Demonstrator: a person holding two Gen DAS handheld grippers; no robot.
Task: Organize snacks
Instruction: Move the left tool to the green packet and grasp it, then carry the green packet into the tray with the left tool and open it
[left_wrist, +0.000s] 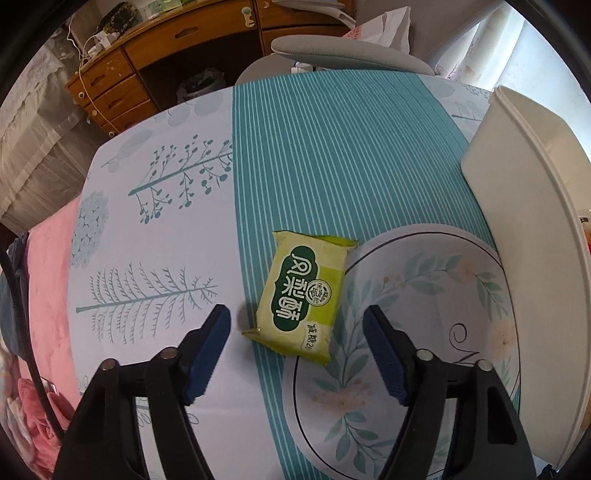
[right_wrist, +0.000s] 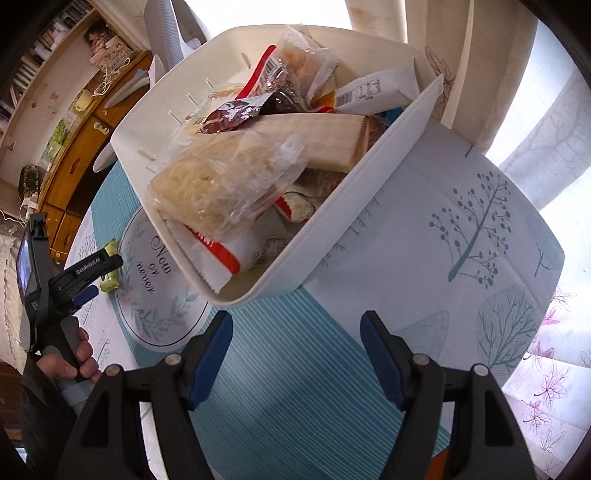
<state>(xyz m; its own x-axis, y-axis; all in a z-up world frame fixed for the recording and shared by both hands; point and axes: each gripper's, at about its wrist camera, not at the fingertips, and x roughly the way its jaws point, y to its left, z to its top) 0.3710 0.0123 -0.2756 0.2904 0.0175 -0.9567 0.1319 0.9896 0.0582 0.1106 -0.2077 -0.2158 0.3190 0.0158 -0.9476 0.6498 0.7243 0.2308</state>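
A yellow-green snack pack (left_wrist: 306, 295) with green lettering lies flat on the striped teal cloth, its right edge on a round floral placemat (left_wrist: 424, 332). My left gripper (left_wrist: 295, 354) hangs just above it, open, blue pads either side of the pack's near end without touching. In the right wrist view the same pack (right_wrist: 110, 266) shows under the left gripper (right_wrist: 92, 280), which a hand holds. The white bin (right_wrist: 325, 236) is full of several wrapped snacks, a clear bag of pale pieces (right_wrist: 221, 188) on top. My right gripper (right_wrist: 295, 354) is open over bare cloth before the bin.
The white bin (left_wrist: 517, 221) stands right of the pack. A grey chair (left_wrist: 351, 51) and a wooden desk with drawers (left_wrist: 155, 59) are beyond the table's far edge. Pink fabric (left_wrist: 48, 280) lies past the left edge. Curtains (right_wrist: 517, 92) hang behind the bin.
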